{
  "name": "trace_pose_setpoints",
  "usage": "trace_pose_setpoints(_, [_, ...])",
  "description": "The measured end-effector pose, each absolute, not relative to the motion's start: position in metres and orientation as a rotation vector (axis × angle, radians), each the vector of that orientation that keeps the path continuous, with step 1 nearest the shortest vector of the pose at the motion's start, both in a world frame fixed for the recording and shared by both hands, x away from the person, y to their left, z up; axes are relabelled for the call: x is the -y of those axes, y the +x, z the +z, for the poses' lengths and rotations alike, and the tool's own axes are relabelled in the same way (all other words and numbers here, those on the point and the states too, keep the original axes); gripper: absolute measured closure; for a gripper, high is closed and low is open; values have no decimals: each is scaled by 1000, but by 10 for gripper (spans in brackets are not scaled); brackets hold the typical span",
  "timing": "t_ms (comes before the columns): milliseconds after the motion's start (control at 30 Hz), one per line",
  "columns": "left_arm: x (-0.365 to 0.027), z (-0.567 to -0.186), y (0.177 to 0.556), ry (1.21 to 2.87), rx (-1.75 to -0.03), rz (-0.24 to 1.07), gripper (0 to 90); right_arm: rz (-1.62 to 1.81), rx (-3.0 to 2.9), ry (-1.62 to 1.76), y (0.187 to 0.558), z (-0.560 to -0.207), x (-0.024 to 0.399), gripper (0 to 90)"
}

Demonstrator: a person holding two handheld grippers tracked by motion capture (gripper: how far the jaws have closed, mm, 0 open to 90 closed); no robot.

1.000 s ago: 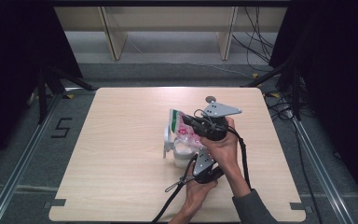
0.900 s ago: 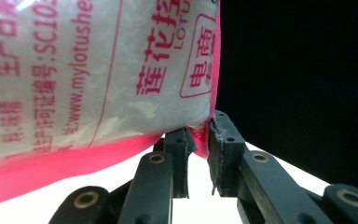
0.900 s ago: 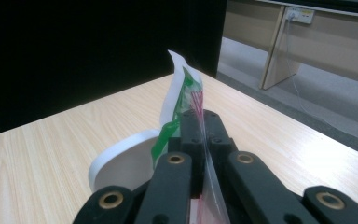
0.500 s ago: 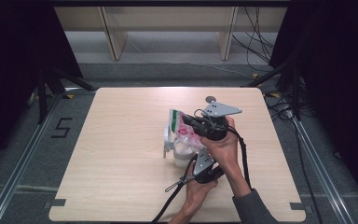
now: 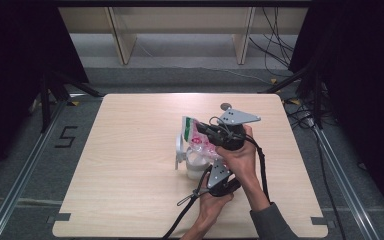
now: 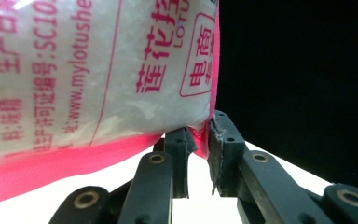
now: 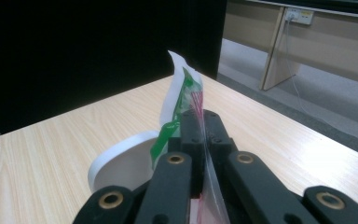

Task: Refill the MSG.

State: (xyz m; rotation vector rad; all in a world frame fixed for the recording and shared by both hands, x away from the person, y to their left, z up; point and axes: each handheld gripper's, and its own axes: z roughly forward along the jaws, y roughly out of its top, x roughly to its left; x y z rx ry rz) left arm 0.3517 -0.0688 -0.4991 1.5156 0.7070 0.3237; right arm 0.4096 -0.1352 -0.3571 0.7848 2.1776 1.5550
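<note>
Both grippers clamped on the bag (image 5: 200, 137), mid-frame: right gripper (image 7: 200, 122) on top edge, left gripper (image 6: 198, 135) on bottom corner. Looks like pouring into the white cup (image 5: 196, 162). Next prob needs lifting the bottom w/o losing grip.

Right gripper (image 7: 200, 121) pinching the top edge of a plastic bag (image 7: 182, 95)

The two black jaws are rising from the bottom of the view and pressing flat together on the thin film, with no gap showing between them. The bag's green, white and pink edge is standing up above the jaw tips and curling slightly at its top. Just behind it, a white round container (image 7: 121, 165) is sitting on the light wooden table (image 7: 65, 140), its rim curving off to the left.
</note>
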Motion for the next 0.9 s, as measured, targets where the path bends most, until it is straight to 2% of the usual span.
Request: trace_pose_setpoints(900, [68,-499,352,1512,-714,320,784,1545,-2179,761,409,-355,136,899])
